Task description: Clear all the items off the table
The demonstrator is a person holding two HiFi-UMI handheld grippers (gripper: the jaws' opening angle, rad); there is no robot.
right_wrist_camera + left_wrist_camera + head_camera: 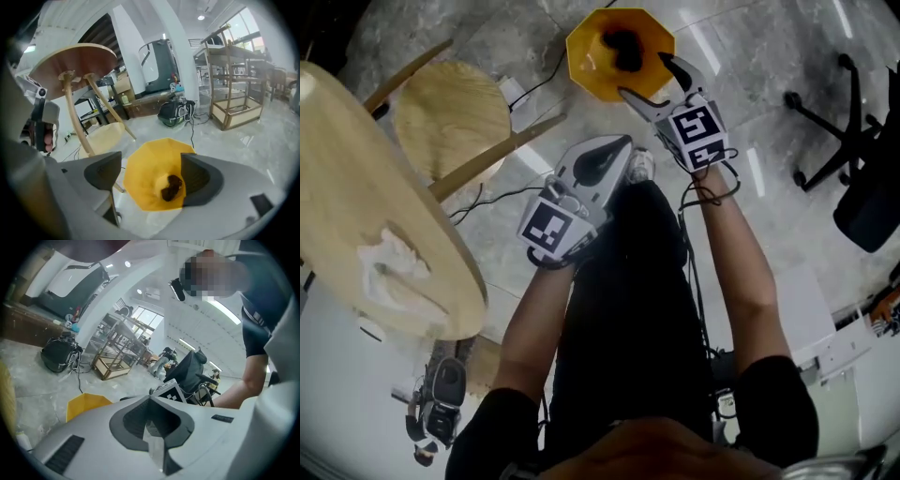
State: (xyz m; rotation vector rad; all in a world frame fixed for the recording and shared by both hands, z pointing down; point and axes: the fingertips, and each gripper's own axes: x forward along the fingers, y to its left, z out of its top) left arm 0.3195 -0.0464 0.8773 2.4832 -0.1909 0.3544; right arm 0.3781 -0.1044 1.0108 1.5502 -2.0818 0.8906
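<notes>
A marble floor (pixel 750 84) is lying under a yellow bin (pixel 591 58) that is holding a dark scrap (pixel 623 49). The right gripper (pixel 642 75) is hanging above it, jaws spread and empty. The left gripper (pixel 623 148) is waiting nearby, jaws together. A tissue (pixel 394 267) is lying on the table (pixel 337 187), well apart.

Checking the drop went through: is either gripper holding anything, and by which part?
Right gripper: nothing, jaws apart above the yellow bin. Left gripper: shut on a thin pale scrap; which part of it cannot be told.
</notes>
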